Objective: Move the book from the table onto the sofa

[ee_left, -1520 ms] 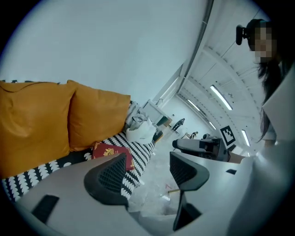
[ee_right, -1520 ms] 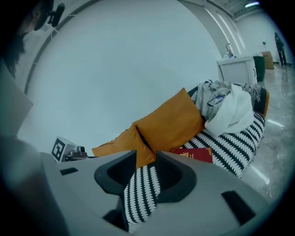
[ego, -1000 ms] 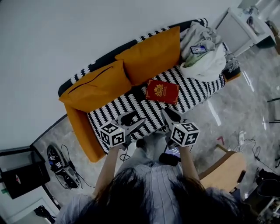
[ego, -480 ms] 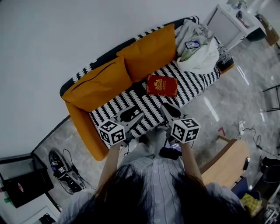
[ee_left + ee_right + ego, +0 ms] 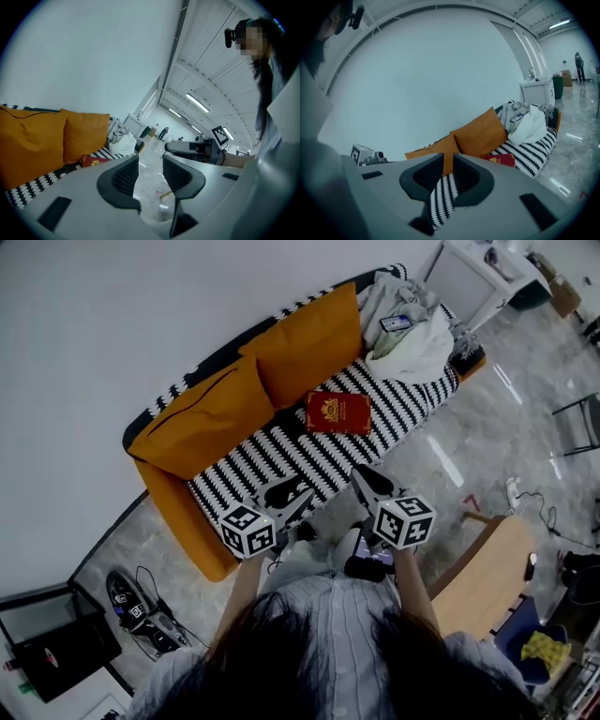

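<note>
Book point(image 5: 337, 412) flat on sofa point(image 5: 258, 463) seat, upper centre; both grippers pulled back toward lower centre, well apart from it; left gripper point(image 5: 289, 495) jaws just closing, still gapped, empty; right gripper point(image 5: 367, 482) jaws narrowly apart, empty; task looks done.

Person: long dark hair point(image 5: 323, 662) falling forward over the shoulders. Pale grey-blue shirt point(image 5: 330, 607) with fine vertical stripes; the sleeves end above the forearms. A small black camera unit point(image 5: 230, 33) sits on the head.

Left gripper point(image 5: 292, 495): light grey moulded body, with a white marker cube point(image 5: 247, 529) carrying black square patterns on each visible face. Fingers point(image 5: 123, 178) are black, broad and wedge-shaped, their inner pads finely ribbed. A dark rectangular slot point(image 5: 55, 213) is recessed in the grey housing.

Right gripper point(image 5: 367, 482): same build, grey shell and black fingers point(image 5: 423, 180), with its own patterned cube point(image 5: 405, 521).
</note>
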{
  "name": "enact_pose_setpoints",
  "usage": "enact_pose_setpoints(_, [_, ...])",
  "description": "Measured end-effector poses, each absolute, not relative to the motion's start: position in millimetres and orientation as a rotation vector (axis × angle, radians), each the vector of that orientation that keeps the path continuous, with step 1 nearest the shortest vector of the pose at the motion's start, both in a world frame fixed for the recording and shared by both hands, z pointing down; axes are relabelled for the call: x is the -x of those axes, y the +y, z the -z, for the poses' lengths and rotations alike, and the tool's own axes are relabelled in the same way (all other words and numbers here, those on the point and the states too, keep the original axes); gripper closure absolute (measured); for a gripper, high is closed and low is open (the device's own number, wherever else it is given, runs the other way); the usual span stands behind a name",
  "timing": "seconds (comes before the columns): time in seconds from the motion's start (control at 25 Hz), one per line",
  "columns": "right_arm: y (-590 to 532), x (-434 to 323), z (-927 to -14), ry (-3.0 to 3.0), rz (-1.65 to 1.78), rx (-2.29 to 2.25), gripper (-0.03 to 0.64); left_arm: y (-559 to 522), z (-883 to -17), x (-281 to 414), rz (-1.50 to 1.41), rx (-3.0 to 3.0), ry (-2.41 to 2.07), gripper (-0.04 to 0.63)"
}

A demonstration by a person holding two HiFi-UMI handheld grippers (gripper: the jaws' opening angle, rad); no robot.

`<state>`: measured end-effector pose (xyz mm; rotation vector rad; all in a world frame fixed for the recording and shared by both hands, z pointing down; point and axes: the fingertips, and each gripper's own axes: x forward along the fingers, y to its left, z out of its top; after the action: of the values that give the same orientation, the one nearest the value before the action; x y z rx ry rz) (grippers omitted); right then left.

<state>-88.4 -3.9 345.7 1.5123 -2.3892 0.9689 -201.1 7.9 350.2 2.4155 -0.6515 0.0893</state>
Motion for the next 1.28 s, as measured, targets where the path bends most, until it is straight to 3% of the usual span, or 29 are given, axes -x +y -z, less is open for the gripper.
enact_pose_setpoints(0.4, [19.5,91.6,-334.9,-2.437,-0.914,-1.413,0.545,32.2,-336.4,182.4,-0.098,-2.452,-0.674,0.445])
enact_pose_setpoints(1.28, [180.3,10.2,-329.9,-2.522,-0.919,-1.313,0.548,173.5,-307.7,96.9,-0.121,-2.506,-0.784,0.476])
